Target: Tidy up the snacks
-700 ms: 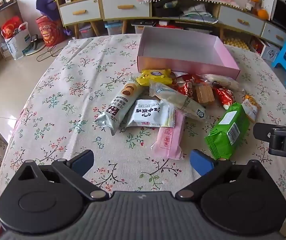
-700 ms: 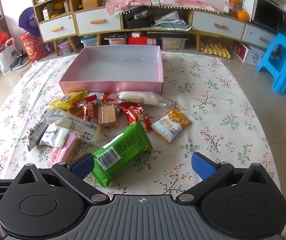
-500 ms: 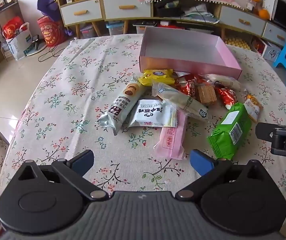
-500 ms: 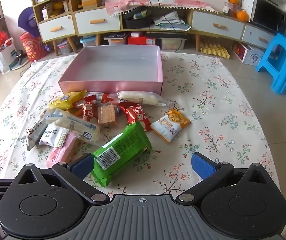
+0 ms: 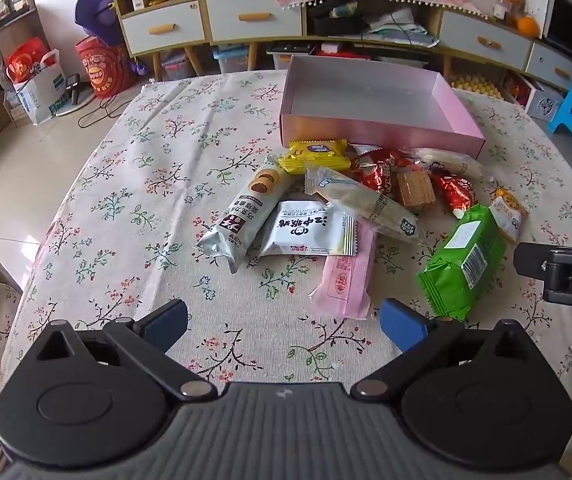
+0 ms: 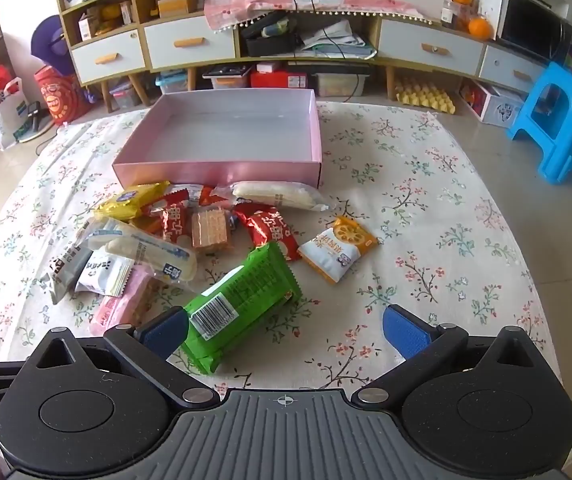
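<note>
Snacks lie before pink box, both grippers open wide

The tablecloth looks like matt woven cloth, creased, printed with small flowers. The pink box looks like card with a faint satin sheen outside and a pale, smooth inside. The green packet is glossy plastic film with a white paper-like barcode label; the pink packet and white packet are softer, semi-matt film. The red wrappers shine like foil. The left gripper has matt black plastic arms, ribbed grey housing, metal pivot pins and matt blue pads. The floor is glossy tile.
</note>
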